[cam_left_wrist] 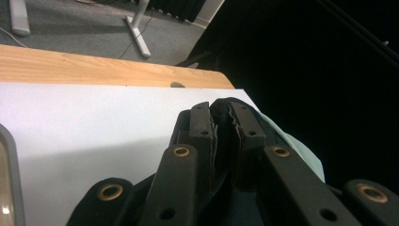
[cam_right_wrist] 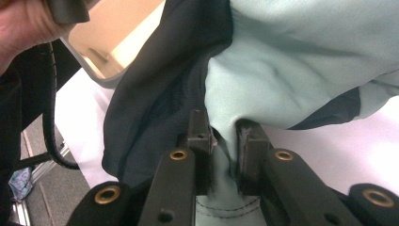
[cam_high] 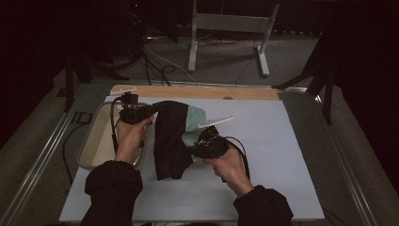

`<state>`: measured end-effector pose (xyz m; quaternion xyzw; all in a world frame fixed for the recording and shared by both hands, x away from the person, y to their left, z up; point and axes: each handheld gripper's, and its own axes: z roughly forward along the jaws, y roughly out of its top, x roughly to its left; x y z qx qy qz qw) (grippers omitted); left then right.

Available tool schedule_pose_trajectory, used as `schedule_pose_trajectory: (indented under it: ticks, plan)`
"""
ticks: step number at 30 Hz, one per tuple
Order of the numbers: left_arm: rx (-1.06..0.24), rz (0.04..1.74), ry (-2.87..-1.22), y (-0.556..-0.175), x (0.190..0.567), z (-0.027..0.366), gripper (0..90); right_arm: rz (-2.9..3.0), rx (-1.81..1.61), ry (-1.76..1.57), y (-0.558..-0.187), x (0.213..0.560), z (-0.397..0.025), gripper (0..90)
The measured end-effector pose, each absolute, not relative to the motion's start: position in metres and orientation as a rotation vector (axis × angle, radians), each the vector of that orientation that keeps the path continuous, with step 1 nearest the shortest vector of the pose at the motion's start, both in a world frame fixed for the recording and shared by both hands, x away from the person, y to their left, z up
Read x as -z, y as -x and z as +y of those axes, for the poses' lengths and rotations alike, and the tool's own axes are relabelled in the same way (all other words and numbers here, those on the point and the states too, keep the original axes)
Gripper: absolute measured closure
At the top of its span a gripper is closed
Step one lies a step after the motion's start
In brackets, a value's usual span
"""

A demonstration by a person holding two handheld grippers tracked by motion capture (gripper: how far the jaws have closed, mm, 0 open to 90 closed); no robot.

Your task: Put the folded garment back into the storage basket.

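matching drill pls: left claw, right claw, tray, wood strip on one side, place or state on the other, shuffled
Column 1:
1. left claw
2. right claw
3. tray
4. wood strip

Column 2:
A. along the far edge of the table
B. shut on the dark part of the garment
C. at the table's left, beside the left hand
D. shut on the pale green part of the garment

Pairs: 1-B, 2-D, 3-C, 4-A

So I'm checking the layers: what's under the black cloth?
Pale green fabric shows beneath the black cloth, with the white mat below both. Whatever lies under its middle is covered.
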<state>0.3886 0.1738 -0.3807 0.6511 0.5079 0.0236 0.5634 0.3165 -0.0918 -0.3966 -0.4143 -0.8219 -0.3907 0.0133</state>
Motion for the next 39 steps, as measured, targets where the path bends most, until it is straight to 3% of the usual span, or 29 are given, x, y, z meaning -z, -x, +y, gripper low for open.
schedule_pose_trajectory:
  ticks: [39]
  plan:
    - [-0.138,1.236,-1.479,-0.394,0.363,0.209,82.1,-2.542,1.273,1.234,-0.330,0.377,-0.048,79.7]
